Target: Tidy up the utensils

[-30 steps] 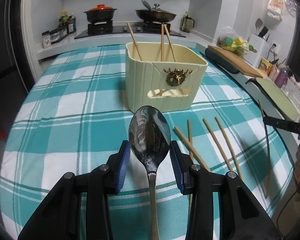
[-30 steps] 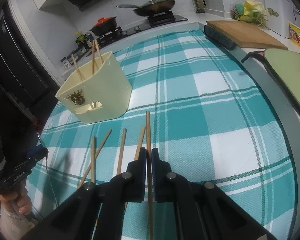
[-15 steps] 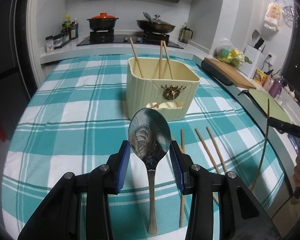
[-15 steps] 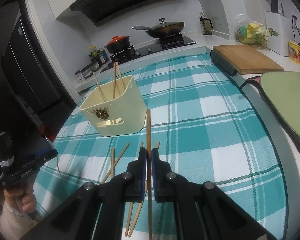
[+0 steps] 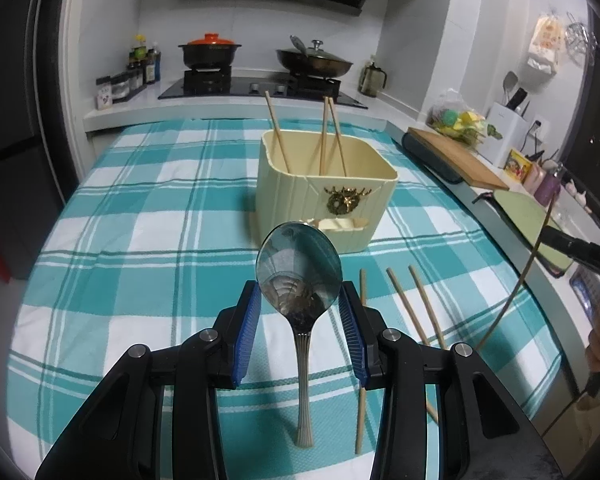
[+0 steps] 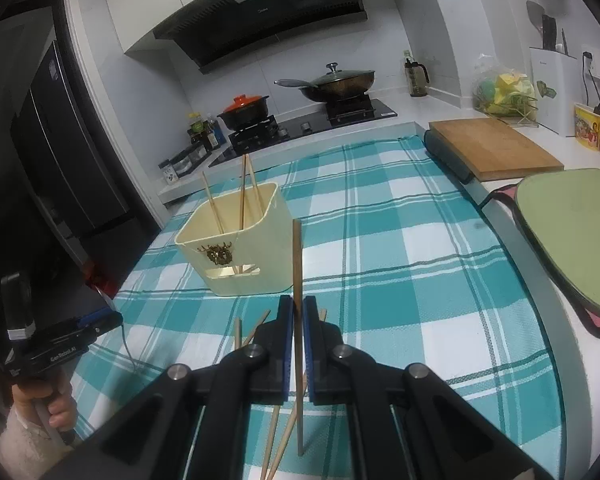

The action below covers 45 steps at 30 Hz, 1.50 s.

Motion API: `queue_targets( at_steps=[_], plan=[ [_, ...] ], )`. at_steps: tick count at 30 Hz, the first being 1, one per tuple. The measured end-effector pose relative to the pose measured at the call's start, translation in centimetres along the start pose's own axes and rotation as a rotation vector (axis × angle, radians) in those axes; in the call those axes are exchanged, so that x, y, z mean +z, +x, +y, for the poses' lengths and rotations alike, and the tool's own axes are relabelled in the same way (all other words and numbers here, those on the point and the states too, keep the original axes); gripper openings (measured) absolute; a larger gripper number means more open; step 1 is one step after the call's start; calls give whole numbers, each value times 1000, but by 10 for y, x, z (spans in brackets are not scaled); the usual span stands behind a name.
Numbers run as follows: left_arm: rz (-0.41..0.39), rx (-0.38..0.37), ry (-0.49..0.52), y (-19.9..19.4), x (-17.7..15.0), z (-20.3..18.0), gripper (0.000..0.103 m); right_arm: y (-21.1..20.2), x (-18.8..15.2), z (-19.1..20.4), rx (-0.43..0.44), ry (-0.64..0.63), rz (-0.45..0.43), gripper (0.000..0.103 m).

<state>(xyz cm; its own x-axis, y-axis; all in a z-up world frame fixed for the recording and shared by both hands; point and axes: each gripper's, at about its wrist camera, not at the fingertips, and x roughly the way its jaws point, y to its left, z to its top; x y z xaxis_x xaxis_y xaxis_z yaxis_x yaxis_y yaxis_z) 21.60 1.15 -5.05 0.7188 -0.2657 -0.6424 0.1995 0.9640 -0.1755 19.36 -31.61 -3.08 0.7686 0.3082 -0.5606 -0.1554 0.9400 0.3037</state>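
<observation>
Both of your tongs have risen since a second ago: the spoon [image 5: 299, 280] now hangs clear of the checked cloth [image 5: 140, 240], and the chopstick [image 6: 297, 280] in your right tongs [image 6: 296, 312] has lifted off the table and tipped more upright. Your left tongs [image 5: 299, 312] look wide apart, blue pads [image 5: 247, 332] on either side of the spoon's bowl; you cannot tell from this view what grips the spoon. Your right tongs are clamped on the chopstick near its middle. Ahead of both stands the cream holder [image 5: 326, 188] with three chopsticks [image 5: 324, 140] leaning inside. Three loose chopsticks [image 5: 414, 304] lie on the cloth just right of the spoon
</observation>
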Motion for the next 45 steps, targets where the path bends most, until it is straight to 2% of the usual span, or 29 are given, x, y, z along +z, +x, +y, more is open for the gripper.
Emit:
queue_targets(
  at_steps=[7,9,15,22,24,25,28,29,31,33,34,35,40,42,45],
  plan=[
    [-36,-26,-14,-11,19,0,40,-10,15,11,29,-9,-52,5],
    [-39,-52,-3,-14,24,-3,0,-12,20,15,37,-18,-67,5],
    [-50,-33,1,-15,35,-5,0,-14,36,27,43,-54,-102,5],
    [-57,-24,6,-19,37,-1,0,-17,40,31,52,-56,-112,5],
    [-61,-9,-25,-23,38,8,2,-19,39,30,53,-51,-113,5],
    [-63,-11,-53,-25,38,17,6,-20,39,29,52,-49,-113,5],
    [-55,32,-172,-24,36,55,31,-23,38,28,55,-50,-111,5],
    [-49,48,-217,-21,34,68,32,-24,38,28,55,-52,-112,5],
    [-1,64,-322,-7,27,98,36,-26,37,28,58,-55,-113,5],
    [53,79,-394,12,16,118,44,-26,36,27,61,-56,-112,5],
    [73,87,-416,22,11,124,52,-25,35,27,63,-54,-110,5],
    [93,97,-428,34,7,127,59,-24,34,27,65,-53,-106,5],
    [185,126,-464,95,11,139,71,-16,30,28,70,-51,-80,5],
    [218,182,-476,116,19,147,72,-14,29,28,72,-52,-72,5],
    [288,316,-461,150,34,158,73,-13,26,30,72,-58,-65,5]
  ],
)
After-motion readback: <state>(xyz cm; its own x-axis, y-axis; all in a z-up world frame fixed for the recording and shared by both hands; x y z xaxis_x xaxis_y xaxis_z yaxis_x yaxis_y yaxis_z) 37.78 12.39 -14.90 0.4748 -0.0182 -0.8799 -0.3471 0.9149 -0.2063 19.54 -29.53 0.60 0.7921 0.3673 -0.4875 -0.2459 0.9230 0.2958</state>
